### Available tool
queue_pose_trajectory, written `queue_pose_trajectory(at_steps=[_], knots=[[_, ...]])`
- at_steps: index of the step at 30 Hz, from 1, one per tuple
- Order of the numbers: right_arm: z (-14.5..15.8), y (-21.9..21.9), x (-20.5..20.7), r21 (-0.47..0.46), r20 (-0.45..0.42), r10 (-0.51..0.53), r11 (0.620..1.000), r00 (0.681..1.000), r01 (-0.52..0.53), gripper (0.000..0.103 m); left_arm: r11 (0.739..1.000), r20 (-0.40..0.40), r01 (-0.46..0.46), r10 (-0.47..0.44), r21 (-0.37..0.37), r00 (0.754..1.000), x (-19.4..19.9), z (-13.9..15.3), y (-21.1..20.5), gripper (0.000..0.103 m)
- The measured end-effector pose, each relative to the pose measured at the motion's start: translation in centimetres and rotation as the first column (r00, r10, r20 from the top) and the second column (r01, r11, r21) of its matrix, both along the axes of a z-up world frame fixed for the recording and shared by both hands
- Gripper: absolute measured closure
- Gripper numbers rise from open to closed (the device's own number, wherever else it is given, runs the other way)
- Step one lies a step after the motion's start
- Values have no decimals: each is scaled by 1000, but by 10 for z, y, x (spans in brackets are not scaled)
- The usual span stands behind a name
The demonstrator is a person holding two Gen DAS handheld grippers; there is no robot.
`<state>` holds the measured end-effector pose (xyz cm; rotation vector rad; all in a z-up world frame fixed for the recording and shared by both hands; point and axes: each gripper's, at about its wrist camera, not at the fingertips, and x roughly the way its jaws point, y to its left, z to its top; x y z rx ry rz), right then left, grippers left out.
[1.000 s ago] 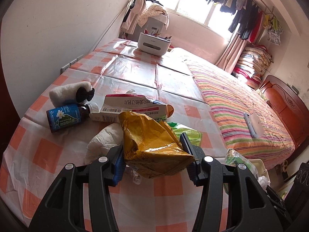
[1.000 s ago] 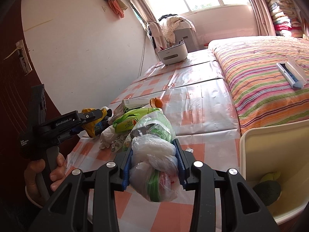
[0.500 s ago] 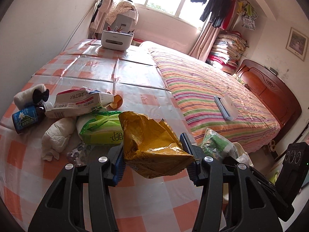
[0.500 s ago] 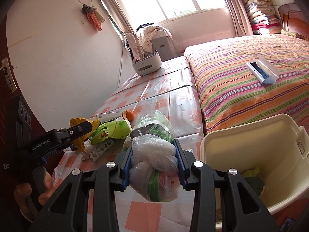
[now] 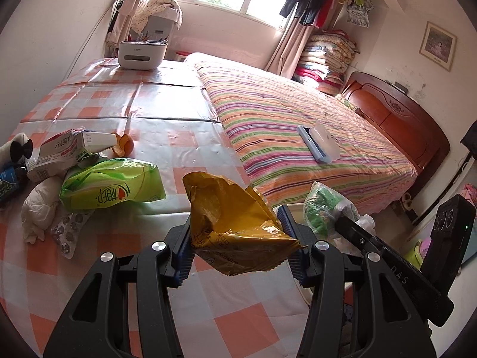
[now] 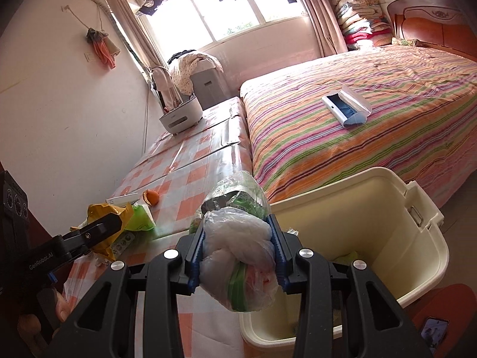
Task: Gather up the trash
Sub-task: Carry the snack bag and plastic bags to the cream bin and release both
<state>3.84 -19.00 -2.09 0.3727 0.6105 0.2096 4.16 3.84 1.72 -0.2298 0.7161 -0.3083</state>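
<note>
Two grippers, each clamped on trash: left gripper point(image 5: 237, 246) pinching a crumpled yellow snack bag point(image 5: 235, 232) above the checkered tablecloth point(image 5: 167, 101); right gripper point(image 6: 237, 256) squeezing a knotted plastic bag point(image 6: 238, 250) at the cream bin's point(image 6: 429, 238) near rim.

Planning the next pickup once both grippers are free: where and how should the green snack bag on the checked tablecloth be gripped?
Grip the green snack bag across its puffed middle, coming from above with the fingers spanning its short width. It lies flat on the tablecloth with its long side running left to right, so the middle should crush into a firm hold. Its left end crowds the white wad and carton.
</note>
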Motion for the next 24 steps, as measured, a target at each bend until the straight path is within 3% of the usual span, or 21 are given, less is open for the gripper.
queue_pose_trajectory(at_steps=[21, 24], knots=[[-3, -47, -9, 30, -20, -147, 989, 989, 147, 63, 993, -20, 114, -114, 9, 993, 6, -7, -54, 52], [-3, -52, -10, 57, -23, -160, 985, 987, 161, 58, 992, -25, 126, -126, 14, 992, 7, -8, -60, 52]])
